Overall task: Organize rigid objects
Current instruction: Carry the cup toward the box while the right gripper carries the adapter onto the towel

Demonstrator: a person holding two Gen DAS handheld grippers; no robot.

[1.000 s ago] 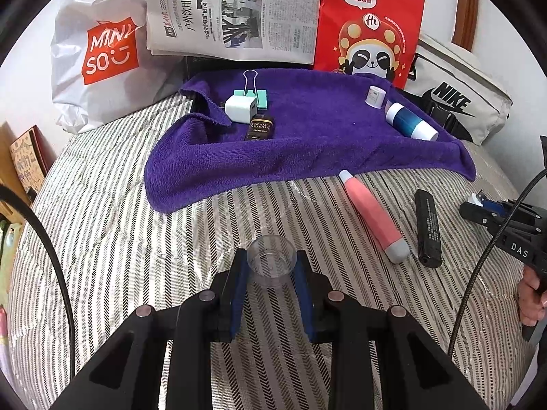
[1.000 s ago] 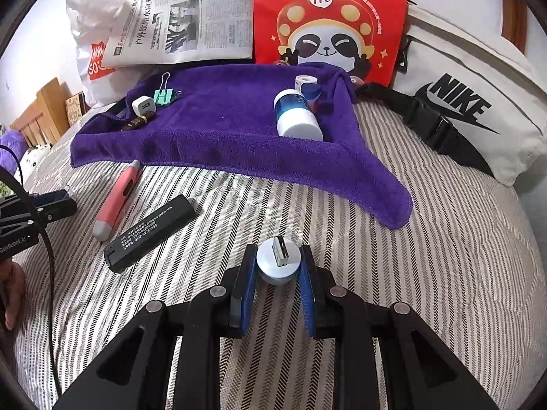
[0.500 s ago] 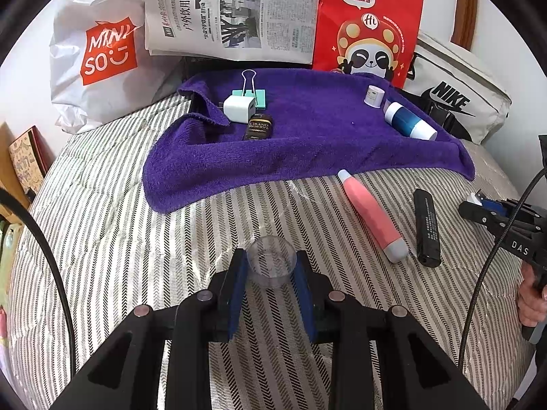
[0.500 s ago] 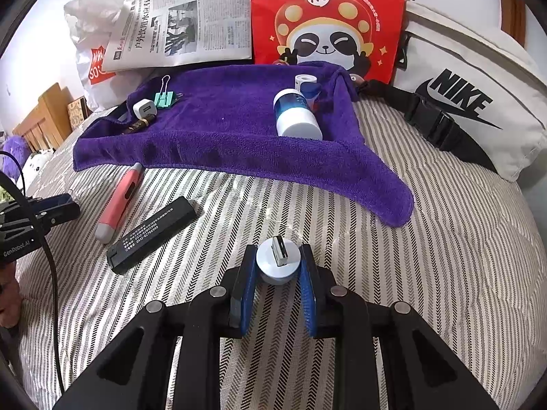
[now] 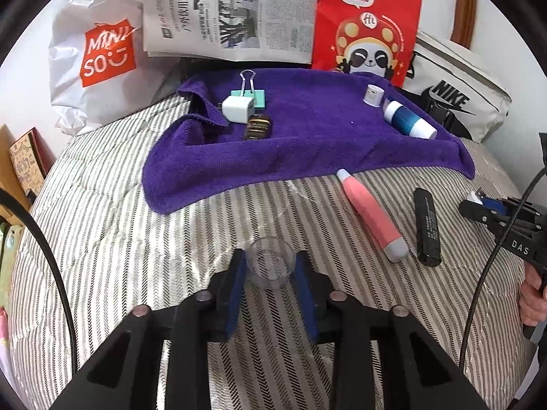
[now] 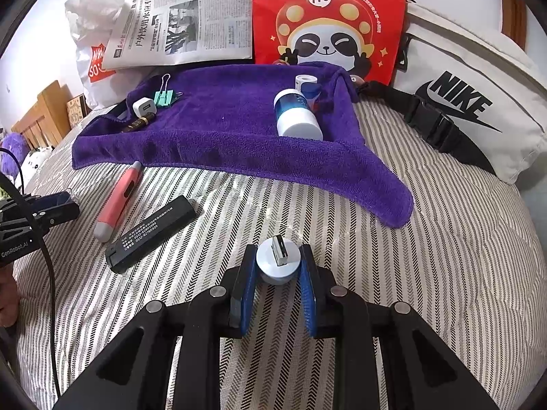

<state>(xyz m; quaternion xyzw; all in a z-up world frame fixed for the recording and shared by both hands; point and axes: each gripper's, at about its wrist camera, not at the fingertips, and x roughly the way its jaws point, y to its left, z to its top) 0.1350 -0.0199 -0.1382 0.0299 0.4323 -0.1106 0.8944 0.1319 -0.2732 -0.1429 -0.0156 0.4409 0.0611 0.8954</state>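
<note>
My left tongs (image 5: pixel 270 268) grasp a clear cup (image 5: pixel 270 262), mouth toward the purple towel (image 5: pixel 307 143). My right tongs (image 6: pixel 277 266) clench a round USB adapter (image 6: pixel 277 261), plug likewise. Both sit mid-bed (image 6: pixel 427 256) over open striped cover near the bed's front edge.

Both wrist views face purple towel (image 5: pixel 307 150) closely.

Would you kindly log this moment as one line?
left gripper: shut on clear cup | right gripper: shut on round USB plug | purple towel: unreached
</note>
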